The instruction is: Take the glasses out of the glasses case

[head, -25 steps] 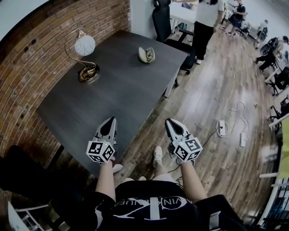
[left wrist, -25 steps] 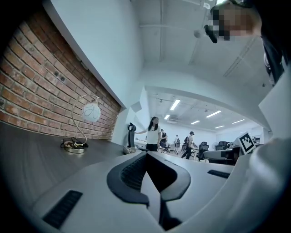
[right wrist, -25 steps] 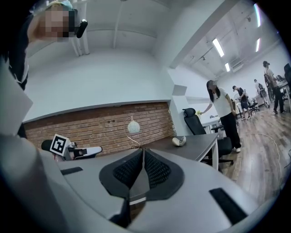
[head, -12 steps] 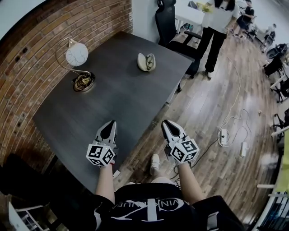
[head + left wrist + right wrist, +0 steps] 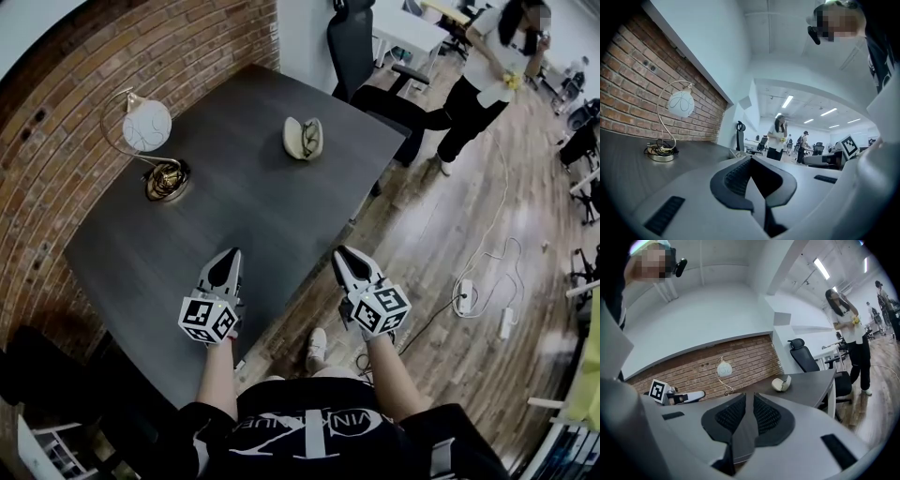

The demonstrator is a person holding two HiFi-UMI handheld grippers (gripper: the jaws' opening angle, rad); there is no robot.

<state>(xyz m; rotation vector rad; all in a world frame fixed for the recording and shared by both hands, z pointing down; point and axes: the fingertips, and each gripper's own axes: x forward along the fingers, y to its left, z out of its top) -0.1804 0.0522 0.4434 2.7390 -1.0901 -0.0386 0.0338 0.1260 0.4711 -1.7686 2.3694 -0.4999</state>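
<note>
Bearing surface: dark table (image 5: 253, 216); glasses case (image 5: 303, 138) at 12 o'clock, lamp (image 5: 150, 141) at 10.
Room: brick wall (image 5: 56, 122) at 9.
Left gripper (image 5: 232, 250): level, jaws together.
Right gripper (image 5: 339, 252): level, jaws all but together, just parting a hair, empty.

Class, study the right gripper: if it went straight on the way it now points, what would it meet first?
Probably nothing soon. The right gripper points level over the dark table, with the glasses case to the right of its line. The brick wall lies beyond, though depth is unclear.
</note>
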